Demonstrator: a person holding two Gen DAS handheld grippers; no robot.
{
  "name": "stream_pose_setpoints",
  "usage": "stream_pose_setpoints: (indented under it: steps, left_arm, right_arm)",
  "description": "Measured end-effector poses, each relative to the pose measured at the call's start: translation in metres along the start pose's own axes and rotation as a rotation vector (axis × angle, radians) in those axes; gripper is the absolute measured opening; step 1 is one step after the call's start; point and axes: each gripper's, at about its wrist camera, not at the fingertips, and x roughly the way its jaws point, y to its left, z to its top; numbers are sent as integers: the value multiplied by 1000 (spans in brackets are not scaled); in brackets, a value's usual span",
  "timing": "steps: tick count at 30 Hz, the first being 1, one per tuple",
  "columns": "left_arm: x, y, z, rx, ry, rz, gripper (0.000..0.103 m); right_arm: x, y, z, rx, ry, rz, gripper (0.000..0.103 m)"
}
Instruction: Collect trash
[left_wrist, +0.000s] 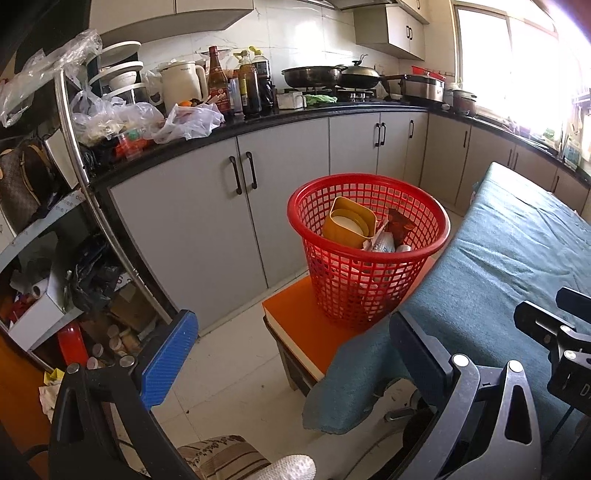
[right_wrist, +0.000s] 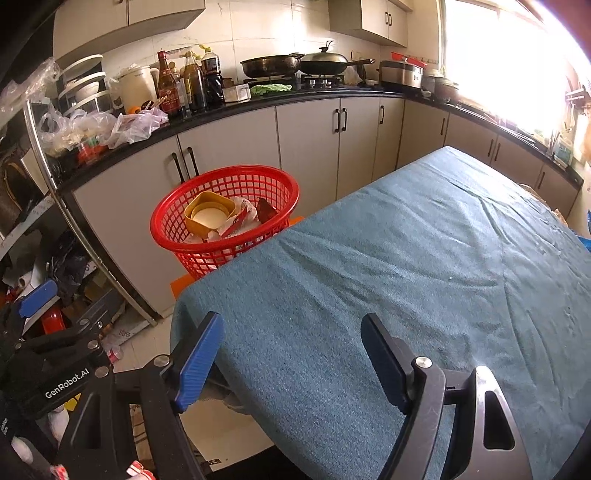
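In the left wrist view, the left gripper (left_wrist: 291, 354) is seen spread wide with nothing between its blue pads. A red basket (left_wrist: 369, 243) stands on an orange stool (left_wrist: 295, 314), just beside the cloth-covered table (left_wrist: 517, 258). The trash already lies inside it: a yellow tub (left_wrist: 347, 221), a brown wrapper (left_wrist: 400, 221) and pale crumpled packets. All of it is judged light and thin-walled. The tub would best be taken by its rim, since its smooth side may slip. The mesh basket is judged light but flexible, so it is best gripped at the thick rim.

In the right wrist view, the right gripper (right_wrist: 291, 360) is likewise parted and empty, over the near table edge. No trash can be made out on the cloth (right_wrist: 424, 258). The basket (right_wrist: 225, 218) shows beyond the table's left corner.
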Motion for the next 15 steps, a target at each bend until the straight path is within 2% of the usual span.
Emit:
stream_pose_setpoints:
  steps: [15]
  left_arm:
    - [3, 3, -1, -12, 27, -21, 103]
  right_arm:
    - [-2, 11, -3, -21, 6, -2, 83]
